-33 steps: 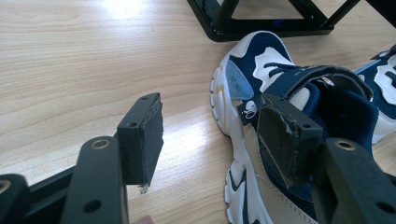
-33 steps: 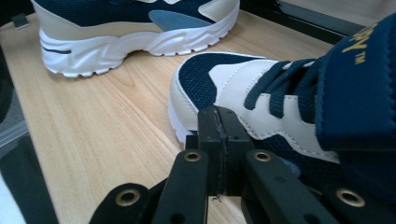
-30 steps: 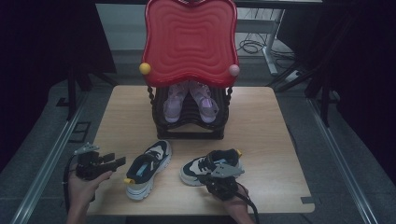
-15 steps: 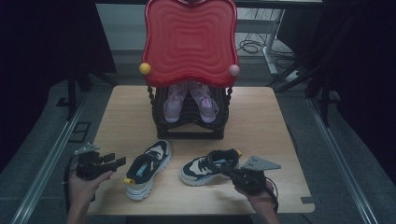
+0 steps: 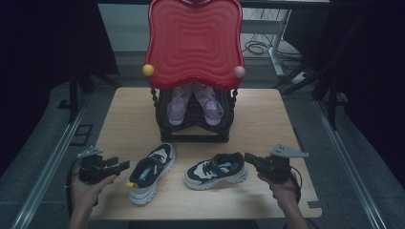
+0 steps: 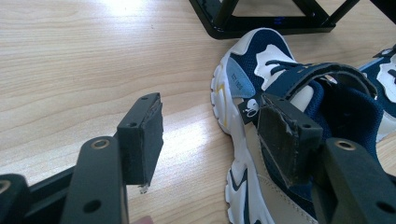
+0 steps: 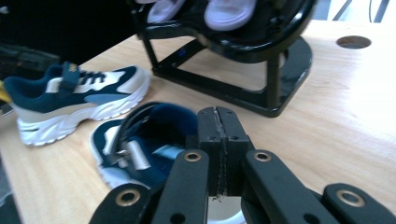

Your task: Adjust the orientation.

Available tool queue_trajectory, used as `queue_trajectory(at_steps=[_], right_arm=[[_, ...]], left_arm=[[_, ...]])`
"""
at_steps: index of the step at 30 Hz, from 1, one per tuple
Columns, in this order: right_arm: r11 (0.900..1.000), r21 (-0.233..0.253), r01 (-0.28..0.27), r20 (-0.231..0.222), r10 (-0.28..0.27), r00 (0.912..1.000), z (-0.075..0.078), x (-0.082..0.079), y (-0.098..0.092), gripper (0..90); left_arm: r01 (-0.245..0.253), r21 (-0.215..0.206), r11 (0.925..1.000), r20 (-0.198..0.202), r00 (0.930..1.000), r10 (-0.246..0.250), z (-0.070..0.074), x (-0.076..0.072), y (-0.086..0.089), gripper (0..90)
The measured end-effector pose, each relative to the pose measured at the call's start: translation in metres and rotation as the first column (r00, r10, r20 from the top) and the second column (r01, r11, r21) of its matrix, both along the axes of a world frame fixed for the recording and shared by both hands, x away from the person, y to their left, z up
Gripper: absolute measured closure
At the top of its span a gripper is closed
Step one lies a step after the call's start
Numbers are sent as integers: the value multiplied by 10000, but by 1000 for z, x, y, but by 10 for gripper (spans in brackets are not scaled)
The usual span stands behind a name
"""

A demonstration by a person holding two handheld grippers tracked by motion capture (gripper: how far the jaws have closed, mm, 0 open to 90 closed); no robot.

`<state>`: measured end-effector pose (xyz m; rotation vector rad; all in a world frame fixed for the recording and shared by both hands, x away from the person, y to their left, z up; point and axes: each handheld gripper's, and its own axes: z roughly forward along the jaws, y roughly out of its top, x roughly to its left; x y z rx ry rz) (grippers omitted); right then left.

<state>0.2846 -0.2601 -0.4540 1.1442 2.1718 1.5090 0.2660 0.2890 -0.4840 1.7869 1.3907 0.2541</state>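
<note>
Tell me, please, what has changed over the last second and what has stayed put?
The right gripper swung from below the right shoe out to its heel end, jaws shut and empty. The left gripper stayed open beside the left shoe; both shoes and the rack stayed put.

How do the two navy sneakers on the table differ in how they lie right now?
The left sneaker lies slanted, toe toward the black rack, heel toward the person. The right sneaker lies crosswise, toe pointing left. The left hand-held gripper, jaws open, sits beside the left sneaker's heel; the right hand-held gripper, jaws shut, is at the right sneaker's heel. Both are upright on their soles, navy, white and beige with a strap.
</note>
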Motion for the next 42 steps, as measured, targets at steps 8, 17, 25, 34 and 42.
queue_trajectory(at_steps=[8, 17, 25, 34, 42], right_arm=[[9999, -111, -85, -301, 82, 9995, -9, 35, -3, 891], [9995, -285, -95, -401, 84, 9992, -16, 52, -5, 891], [9984, -379, -428, -677, 401, 9969, -27, 64, -4, 891], [9954, -511, -809, -1056, 751, 9916, -42, 75, 1, 891], [9911, -626, -1178, -1165, 1099, 9871, -49, 74, 2, 891]], left_arm=[[13, 22, 10000, -72, 10000, -13, -3, 2, 0, 409], [29, 35, 10000, -53, 10000, -29, -2, 1, 1, 408], [34, 27, 10000, -87, 10000, -34, -3, 1, 0, 409], [42, 20, 10000, -97, 9999, -42, -3, 1, 0, 408], [71, 31, 10000, -121, 9999, -70, -3, 1, 0, 409]])
